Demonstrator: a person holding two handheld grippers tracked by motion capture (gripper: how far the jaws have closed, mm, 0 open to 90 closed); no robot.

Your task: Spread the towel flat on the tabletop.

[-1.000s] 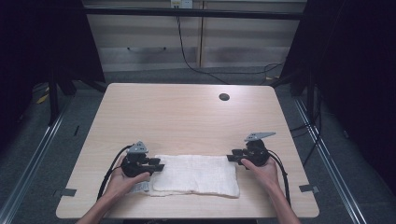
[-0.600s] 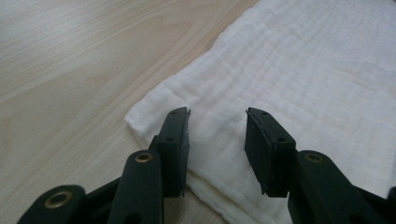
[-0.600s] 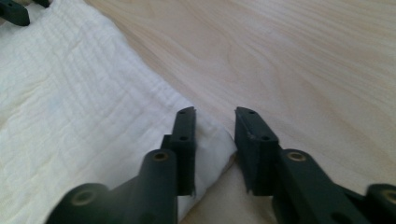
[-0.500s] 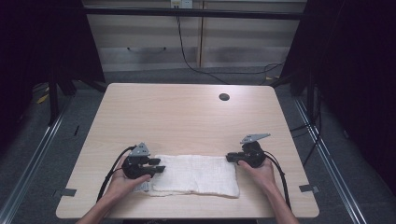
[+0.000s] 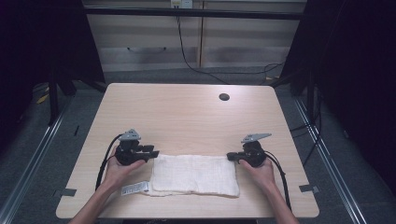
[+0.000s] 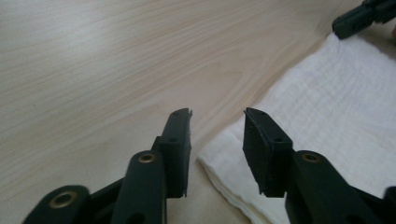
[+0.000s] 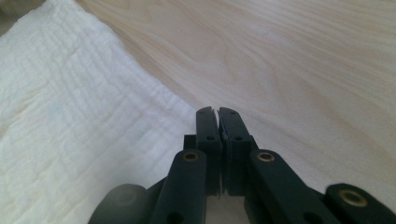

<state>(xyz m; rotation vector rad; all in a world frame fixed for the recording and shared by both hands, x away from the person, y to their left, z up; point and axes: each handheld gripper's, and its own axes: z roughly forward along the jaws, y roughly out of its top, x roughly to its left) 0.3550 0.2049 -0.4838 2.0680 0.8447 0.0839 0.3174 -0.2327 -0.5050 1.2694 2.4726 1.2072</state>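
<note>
Inspection finds a white folded cloth (image 5: 195,174) lying flat on the wooden table (image 5: 187,116), near the person's edge, with its label tab (image 5: 134,189) sticking out at the near left corner. The cloth reads as a long, narrow band of at least 2 layers; stacked edges show at its corner in the left gripper view. The left gripper (image 5: 150,153) sits at the far left corner of the cloth; its jaws stand apart with that corner (image 6: 219,154) just below and between them, the pads not pressing on it, and they have just been narrowing slightly with nothing yet pinched. The right gripper (image 5: 230,156) rests at the far right corner; its jaws have just closed and stand clenched together. In the right gripper view the cloth edge (image 7: 154,93) runs up to them, but whether any fabric is caught between the tips cannot be told. Judgement: at least 1 lengthwise fold looks done. The next fold has not begun, since the cloth lies undisturbed. Remaining: secure both far corners, lift, and carry them over.
</note>
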